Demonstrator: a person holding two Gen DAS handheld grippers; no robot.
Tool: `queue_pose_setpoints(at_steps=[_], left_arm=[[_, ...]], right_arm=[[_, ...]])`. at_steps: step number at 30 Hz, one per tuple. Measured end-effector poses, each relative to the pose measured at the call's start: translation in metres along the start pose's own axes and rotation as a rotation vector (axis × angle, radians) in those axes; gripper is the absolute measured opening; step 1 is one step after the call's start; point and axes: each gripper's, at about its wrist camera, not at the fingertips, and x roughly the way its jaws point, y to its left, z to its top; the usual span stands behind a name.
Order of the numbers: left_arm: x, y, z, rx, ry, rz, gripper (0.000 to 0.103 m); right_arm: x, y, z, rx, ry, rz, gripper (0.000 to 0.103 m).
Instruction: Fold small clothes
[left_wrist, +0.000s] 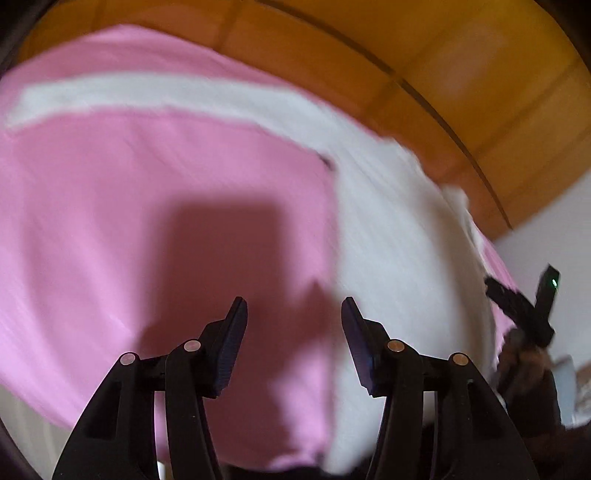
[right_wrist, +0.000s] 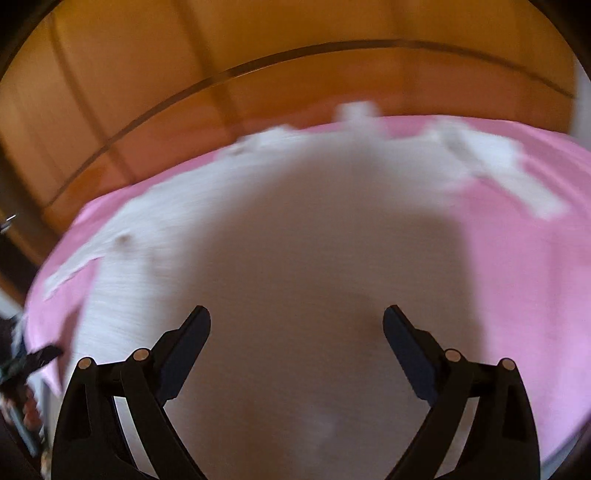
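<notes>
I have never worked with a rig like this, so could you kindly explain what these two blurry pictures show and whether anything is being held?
A person holds a two-finger gripper in each hand; a camera on each looks along its fingers. One picture is from the left gripper, the other from the right gripper. Below lies a white garment spread on a pink sheet, with a wooden headboard behind. Both grippers are open and hold nothing. The blur comes from motion.

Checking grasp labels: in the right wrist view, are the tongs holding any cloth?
No, the right tongs stand open above the white garment, with nothing between them.
</notes>
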Motion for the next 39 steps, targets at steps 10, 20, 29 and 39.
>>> queue_pose_setpoints(at_steps=[10,20,29,39], left_arm=[[0.017,-0.042,-0.028,0.074,0.018,0.044,0.009],[0.005,-0.045,-0.043,0.042,0.015,0.164,0.011],[0.003,-0.087,0.001,0.1,-0.097,0.219,0.052],[0.067,-0.148,0.019,0.209,-0.008,0.119,0.052]], right_arm=[[-0.039,-0.055,-0.068,0.073,0.107,0.009,0.05],[-0.059,-0.04,-0.074,-0.054,0.137,0.08,0.012],[-0.055,-0.111,0.008,0.066,-0.114,-0.158,0.057],[0.062,-0.166,0.095,-0.033,-0.003,-0.477,0.021]])
